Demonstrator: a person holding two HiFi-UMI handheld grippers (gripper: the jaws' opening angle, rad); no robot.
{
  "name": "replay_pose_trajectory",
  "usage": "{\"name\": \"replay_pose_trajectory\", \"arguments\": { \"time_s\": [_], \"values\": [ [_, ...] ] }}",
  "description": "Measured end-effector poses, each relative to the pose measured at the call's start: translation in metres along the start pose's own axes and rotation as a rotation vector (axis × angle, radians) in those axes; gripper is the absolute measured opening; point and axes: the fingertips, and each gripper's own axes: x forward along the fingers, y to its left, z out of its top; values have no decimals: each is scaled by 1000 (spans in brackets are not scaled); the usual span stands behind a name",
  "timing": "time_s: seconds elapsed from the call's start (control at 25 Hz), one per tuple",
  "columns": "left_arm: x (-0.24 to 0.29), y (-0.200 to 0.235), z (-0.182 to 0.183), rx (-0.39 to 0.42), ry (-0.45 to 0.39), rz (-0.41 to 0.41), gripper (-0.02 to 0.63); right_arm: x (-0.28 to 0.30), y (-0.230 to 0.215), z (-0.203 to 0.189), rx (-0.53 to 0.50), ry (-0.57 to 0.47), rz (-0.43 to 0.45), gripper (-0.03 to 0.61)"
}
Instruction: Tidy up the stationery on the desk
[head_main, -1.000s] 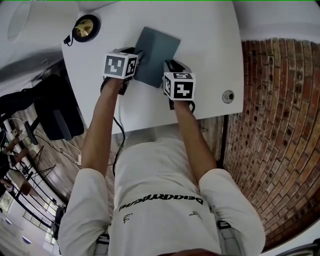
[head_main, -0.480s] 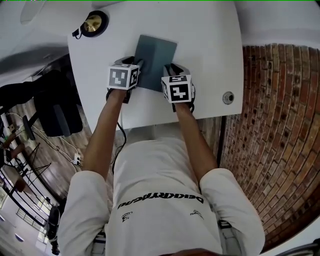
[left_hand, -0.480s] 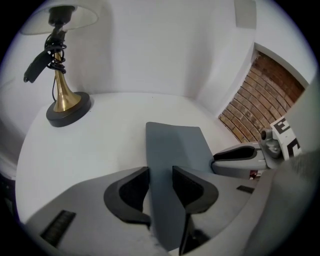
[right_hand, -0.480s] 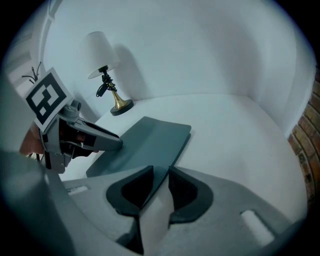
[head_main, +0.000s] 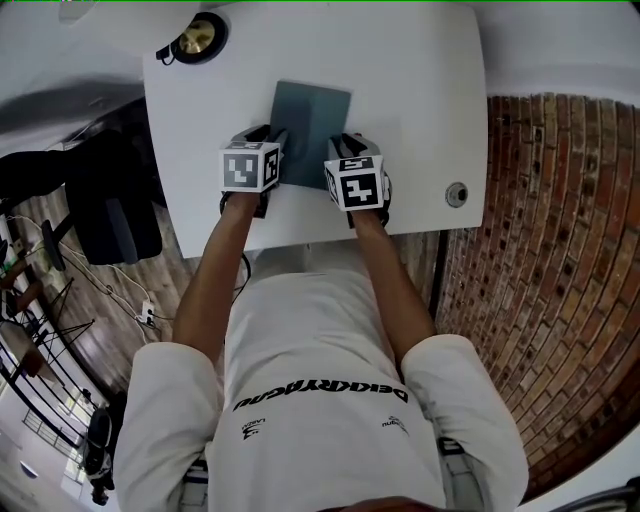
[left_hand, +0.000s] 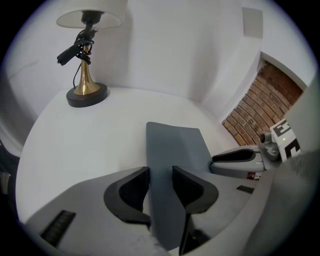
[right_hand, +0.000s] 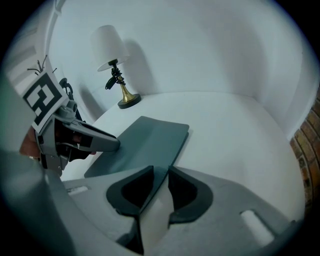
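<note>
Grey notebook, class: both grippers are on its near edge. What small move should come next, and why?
Probably lower the grey notebook flat on the white desk, then open the jaws. The left gripper and right gripper each clamp a near corner, and it sits about square with the desk's edges.

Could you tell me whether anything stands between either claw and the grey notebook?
Nothing visible does: the left claw and the right claw each grip the near edge of the grey notebook. The lamp stands far off on the desk.
</note>
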Motion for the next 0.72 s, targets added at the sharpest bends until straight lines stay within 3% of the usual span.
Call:
{"name": "replay_pose_trajectory", "arguments": {
  "time_s": [0.72],
  "values": [
    [-26, -1, -42, -103, -36, 75, 146, -9, 22, -20, -116, 14, 85, 80]
  ]
}}
